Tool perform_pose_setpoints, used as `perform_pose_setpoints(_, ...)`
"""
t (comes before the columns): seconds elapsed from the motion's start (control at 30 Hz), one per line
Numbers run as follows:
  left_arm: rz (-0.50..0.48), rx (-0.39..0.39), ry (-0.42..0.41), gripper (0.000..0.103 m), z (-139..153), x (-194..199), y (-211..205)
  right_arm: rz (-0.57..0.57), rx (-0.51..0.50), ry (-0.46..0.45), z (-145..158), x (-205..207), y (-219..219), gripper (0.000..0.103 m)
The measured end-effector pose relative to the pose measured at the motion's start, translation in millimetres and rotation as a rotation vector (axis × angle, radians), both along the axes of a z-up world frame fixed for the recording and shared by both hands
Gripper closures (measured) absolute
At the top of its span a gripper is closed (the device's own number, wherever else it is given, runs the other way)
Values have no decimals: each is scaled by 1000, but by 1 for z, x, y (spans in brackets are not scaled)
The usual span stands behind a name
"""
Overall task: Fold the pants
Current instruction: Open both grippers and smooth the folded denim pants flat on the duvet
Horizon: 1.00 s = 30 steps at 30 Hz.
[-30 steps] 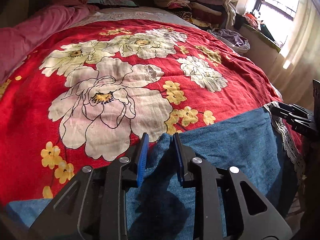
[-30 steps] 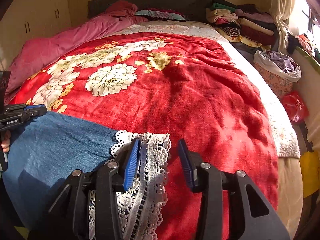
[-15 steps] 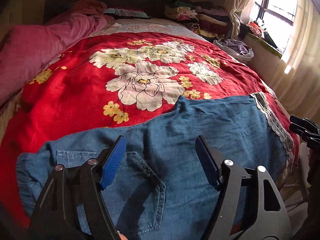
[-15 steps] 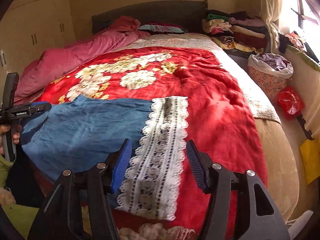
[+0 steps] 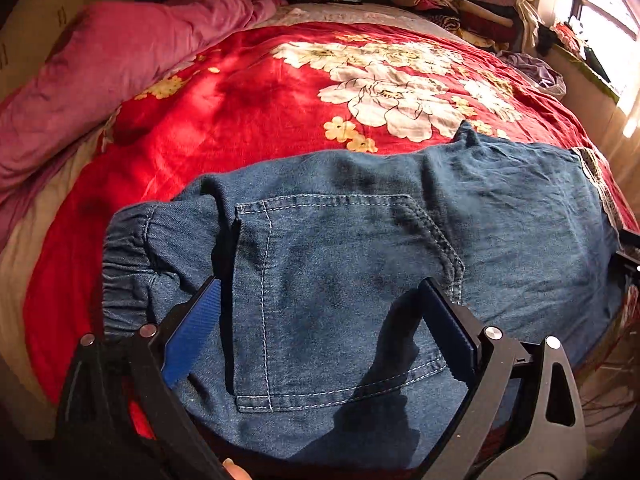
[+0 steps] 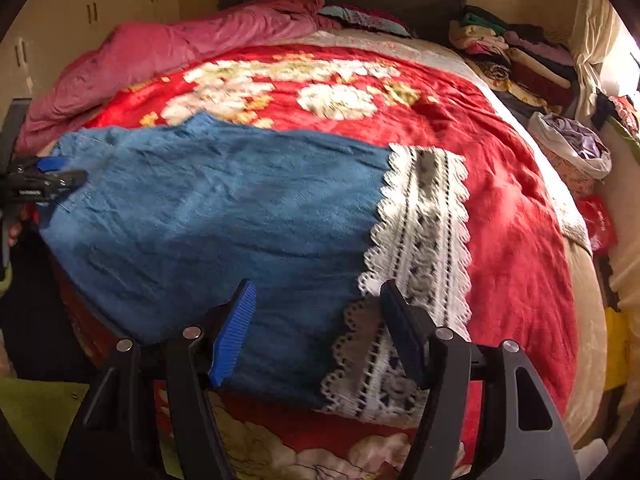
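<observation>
Crosswise, pants [image 5: 360, 264] along bed edge, waistband left, lace hem [image 6: 420, 232] right

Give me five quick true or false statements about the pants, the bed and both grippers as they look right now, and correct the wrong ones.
1. The pants lie spread across the red floral blanket. True.
2. The left gripper is clamped on the waistband. False: its jaws stand wide open over the back pocket, gripping nothing.
3. The leg ends carry white lace trim. True.
4. The right gripper is shut on the lace. False: it is open, with denim and lace edge between the jaws but not pressed.
5. The pants are black. False: they are blue denim.
</observation>
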<state>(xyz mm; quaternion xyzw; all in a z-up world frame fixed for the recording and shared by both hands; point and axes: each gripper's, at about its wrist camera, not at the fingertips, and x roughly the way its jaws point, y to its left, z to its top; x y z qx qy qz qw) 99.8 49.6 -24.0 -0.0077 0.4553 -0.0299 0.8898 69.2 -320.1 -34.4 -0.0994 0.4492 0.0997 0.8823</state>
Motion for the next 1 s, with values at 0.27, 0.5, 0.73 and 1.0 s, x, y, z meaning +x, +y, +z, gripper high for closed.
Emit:
perform_pose_setpoints(0.27,-8,-55,-7,13,-3,-5,8,-17,62,0,-11,-13,-18,39)
perform_pose_setpoints(0.5,-6,-95,-44,13,3,-10,11,-21,75,-11,-11,-14,-19,39)
perform_pose_setpoints(0.73,-12,-116,-103,13,26,-26,-1,-25,102,-7,-3,-14,-18,33)
perform_pose_setpoints(1.0,-112,-90,-177,13,56,-41,-42,-80,206,-132,47,-30,-39,33)
